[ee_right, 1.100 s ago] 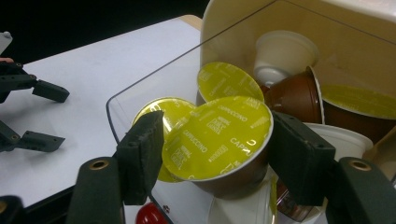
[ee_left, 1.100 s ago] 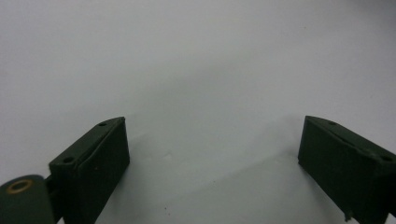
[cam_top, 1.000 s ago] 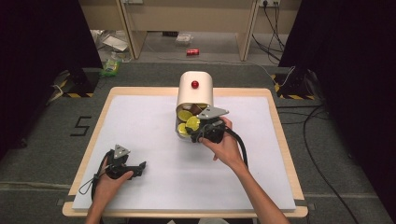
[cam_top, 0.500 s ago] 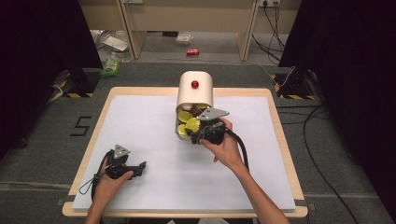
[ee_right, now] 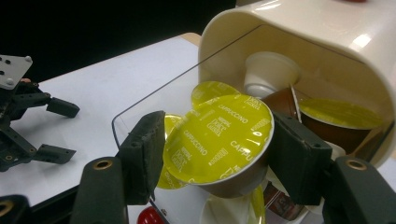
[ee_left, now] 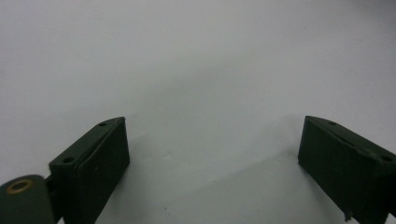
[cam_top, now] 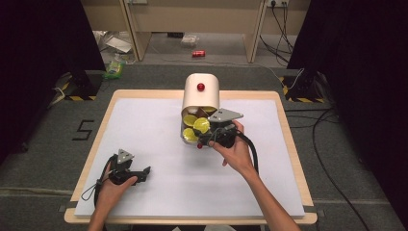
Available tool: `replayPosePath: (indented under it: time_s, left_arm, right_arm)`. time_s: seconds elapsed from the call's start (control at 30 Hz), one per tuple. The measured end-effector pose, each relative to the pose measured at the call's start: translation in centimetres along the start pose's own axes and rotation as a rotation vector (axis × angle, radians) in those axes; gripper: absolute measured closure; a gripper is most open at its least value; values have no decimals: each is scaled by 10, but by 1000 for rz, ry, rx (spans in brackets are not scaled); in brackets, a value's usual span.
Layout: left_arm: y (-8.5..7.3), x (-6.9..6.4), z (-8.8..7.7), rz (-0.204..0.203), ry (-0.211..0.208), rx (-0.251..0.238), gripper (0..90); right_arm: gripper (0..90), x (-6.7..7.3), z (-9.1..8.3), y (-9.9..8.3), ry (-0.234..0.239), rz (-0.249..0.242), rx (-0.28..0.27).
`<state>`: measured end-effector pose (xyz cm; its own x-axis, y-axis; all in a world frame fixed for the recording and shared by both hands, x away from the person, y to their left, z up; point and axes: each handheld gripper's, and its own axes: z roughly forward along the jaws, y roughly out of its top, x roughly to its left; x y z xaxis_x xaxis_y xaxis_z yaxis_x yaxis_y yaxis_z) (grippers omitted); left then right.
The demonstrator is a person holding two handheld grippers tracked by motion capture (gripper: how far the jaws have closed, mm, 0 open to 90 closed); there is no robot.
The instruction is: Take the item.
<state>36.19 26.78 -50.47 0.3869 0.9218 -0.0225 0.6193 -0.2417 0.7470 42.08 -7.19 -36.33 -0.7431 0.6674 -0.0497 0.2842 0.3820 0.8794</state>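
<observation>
The white desk [cam_top: 159, 125] lies bare and open across its left and near parts — wide room to pass. At the far middle the cream capsule dispenser [cam_top: 201, 96] blocks the way; its mouth is crowded with capsules [ee_right: 219, 135] behind a clear front wall [ee_right: 154, 93] — tight there.

— What is showing as readable print?
— "CAPPUCCINO" is repeating across the yellow capsule lid [ee_right: 219, 135].
— Anything else?
— A dark "5" is sitting on the grey floor [cam_top: 82, 130] left of the table.
</observation>
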Motion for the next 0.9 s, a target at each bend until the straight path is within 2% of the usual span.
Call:
replayPosePath:
  time_s: [0.23,0.5,0.9]
  left_arm:
    - [0,0,0,0,0,0,82]
    - [0,0,0,-1,-1,0,82]
    - [0,0,0,-1,0,0,82]
  right_arm:
    - [395,-5,-14,1,9,7,-28]
    - [395,-15,-32,-3,-18,12,-29]
    - [395,-41,-61,-17,-47,81,-65]
